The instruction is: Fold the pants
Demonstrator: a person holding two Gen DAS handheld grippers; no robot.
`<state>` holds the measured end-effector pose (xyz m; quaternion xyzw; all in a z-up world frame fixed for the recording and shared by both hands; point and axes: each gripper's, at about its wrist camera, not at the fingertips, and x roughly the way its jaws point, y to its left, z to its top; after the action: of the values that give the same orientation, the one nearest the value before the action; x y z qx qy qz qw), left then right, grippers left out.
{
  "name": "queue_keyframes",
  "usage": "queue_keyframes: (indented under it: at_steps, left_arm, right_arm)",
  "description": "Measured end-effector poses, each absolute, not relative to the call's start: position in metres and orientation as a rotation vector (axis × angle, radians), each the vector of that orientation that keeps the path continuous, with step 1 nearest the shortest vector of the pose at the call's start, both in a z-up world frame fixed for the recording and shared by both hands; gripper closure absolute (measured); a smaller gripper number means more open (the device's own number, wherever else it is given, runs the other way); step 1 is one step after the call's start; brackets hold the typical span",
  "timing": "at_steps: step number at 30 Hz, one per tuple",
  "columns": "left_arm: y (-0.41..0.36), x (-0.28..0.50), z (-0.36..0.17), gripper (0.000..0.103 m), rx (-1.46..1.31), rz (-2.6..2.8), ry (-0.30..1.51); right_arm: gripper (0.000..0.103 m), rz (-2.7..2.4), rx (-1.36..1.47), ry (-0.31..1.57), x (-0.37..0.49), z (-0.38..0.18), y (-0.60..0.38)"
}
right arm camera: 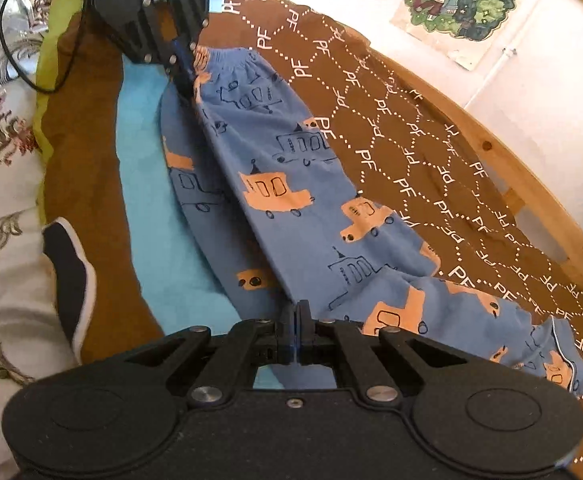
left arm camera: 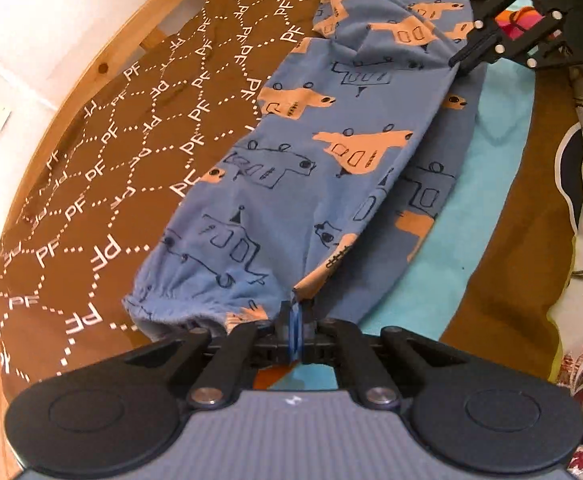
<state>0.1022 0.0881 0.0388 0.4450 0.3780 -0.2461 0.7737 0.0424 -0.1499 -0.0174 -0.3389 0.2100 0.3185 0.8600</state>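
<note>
A brown bedsheet (left arm camera: 131, 152) printed with white "PF" lettering is being stretched over the bed, edged by a wooden frame (left arm camera: 103, 68) toward ten o'clock in the left wrist view. The blue pants (left arm camera: 331, 152) with orange vehicle prints are being laid along it from six toward one o'clock, partly over a turquoise cloth (left arm camera: 491, 168). The cuff end is being pinched by the clenched left gripper (left arm camera: 295, 332) at six o'clock. The upper leg edge is being gripped by the right gripper (right arm camera: 296, 332), likewise clamped on fabric, at one o'clock in the left view.
</note>
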Motion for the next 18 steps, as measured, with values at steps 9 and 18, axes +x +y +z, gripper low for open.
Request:
queue_keyframes:
  at_steps: [9,18]
  left_arm:
    - [0.093,0.113,0.030,0.102,0.912,-0.529,0.856]
    - [0.099,0.122,0.036,0.058,0.716,-0.512,0.909]
  right_arm:
    - [0.103,0.670,-0.705,0.468,0.033,-0.020,-0.147]
    - [0.073,0.692,-0.687,0.508,0.038,-0.022,-0.154]
